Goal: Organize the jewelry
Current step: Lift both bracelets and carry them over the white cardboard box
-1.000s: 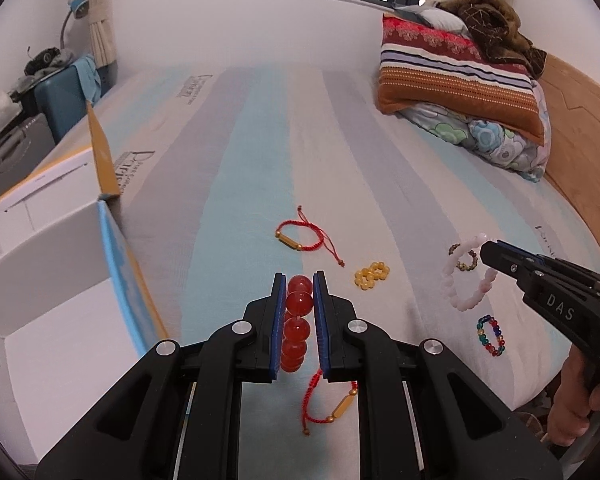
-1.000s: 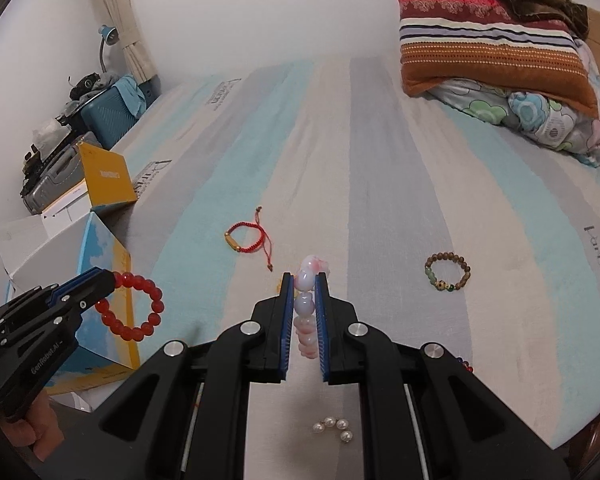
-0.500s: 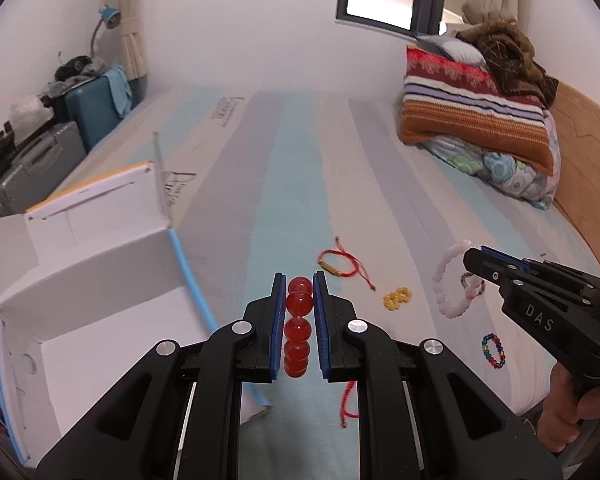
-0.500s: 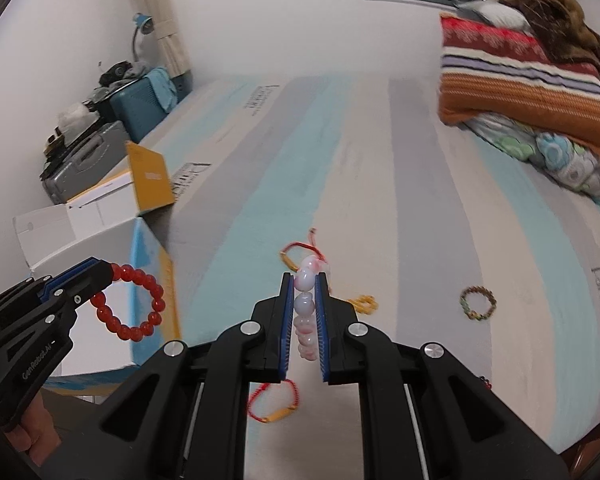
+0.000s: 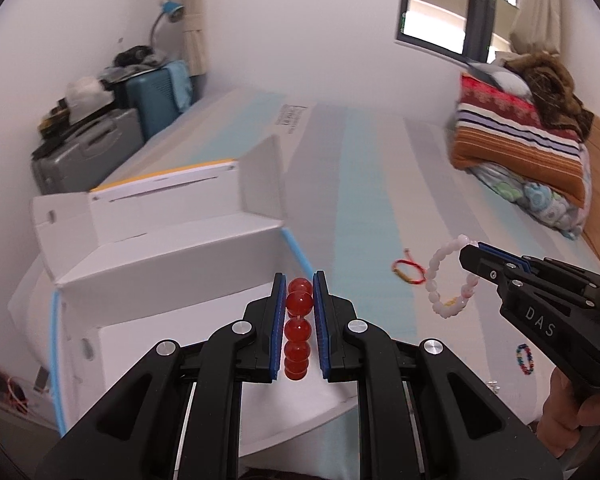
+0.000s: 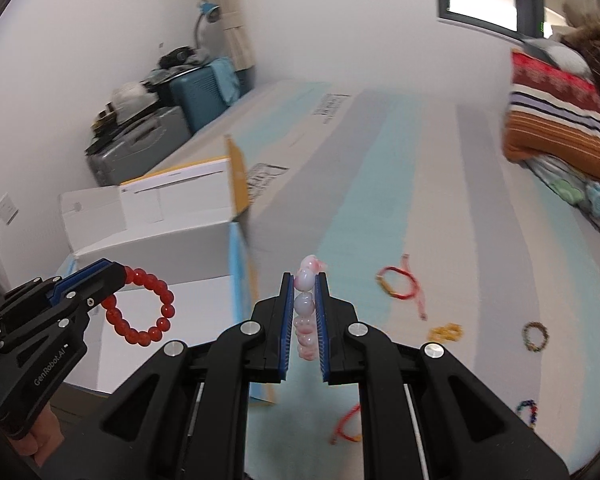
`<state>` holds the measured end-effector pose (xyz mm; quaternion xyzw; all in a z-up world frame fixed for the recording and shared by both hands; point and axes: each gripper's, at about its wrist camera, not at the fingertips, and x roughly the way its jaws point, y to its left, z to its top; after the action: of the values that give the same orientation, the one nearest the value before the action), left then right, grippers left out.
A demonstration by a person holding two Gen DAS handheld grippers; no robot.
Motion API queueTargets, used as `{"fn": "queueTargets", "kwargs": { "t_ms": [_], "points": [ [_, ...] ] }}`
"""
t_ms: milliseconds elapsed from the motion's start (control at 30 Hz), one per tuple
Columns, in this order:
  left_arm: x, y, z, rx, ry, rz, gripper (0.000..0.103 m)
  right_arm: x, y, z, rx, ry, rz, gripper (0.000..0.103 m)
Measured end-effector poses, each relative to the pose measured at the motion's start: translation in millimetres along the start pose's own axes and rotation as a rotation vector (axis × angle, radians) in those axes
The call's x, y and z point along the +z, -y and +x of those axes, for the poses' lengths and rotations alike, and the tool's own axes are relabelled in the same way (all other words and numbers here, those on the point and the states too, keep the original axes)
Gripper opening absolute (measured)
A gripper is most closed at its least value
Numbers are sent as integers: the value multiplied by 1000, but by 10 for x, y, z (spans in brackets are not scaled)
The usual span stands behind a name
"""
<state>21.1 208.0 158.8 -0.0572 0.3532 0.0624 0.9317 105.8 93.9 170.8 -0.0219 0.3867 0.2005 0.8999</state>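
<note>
The left gripper is clamped on a red bead bracelet; in the left wrist view the beads stand in a column between the blue pads at lower centre of the frame, and in the right wrist view the same bracelet hangs as an open ring at lower left, held by its upper edge. The right gripper is clamped on a pale pink bead bracelet; in the right wrist view its beads are stacked between the pads at centre, and in the left wrist view it hangs as a ring at right of centre, gripped at its top. A hand grips the right tool's handle at the lower right of the left wrist view. An open white cardboard box with blue edging occupies the left and centre of the left wrist view, directly behind the red beads. On the striped mattress, the right wrist view shows a red cord bracelet right of centre, a small yellow bead piece below it, a brown-and-green bead bracelet at right, a multicoloured bead bracelet at lower right, and a second red cord bracelet near the bottom. All lie apart from one another. Suitcases stand at upper left, and folded bedding sits at upper right.
</note>
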Motion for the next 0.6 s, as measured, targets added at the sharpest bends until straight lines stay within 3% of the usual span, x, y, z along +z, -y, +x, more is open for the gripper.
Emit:
{"fn": "queueTargets", "kwargs": {
  "t_ms": [300,600],
  "points": [
    [-189,-715,-94,79,-10,-77,13,-15,-741,297,77,-32,-85,10],
    [-523,-1249,104,139,-76,-144,13,-249,-1195,675,122,-104,-135,10]
  ]
}}
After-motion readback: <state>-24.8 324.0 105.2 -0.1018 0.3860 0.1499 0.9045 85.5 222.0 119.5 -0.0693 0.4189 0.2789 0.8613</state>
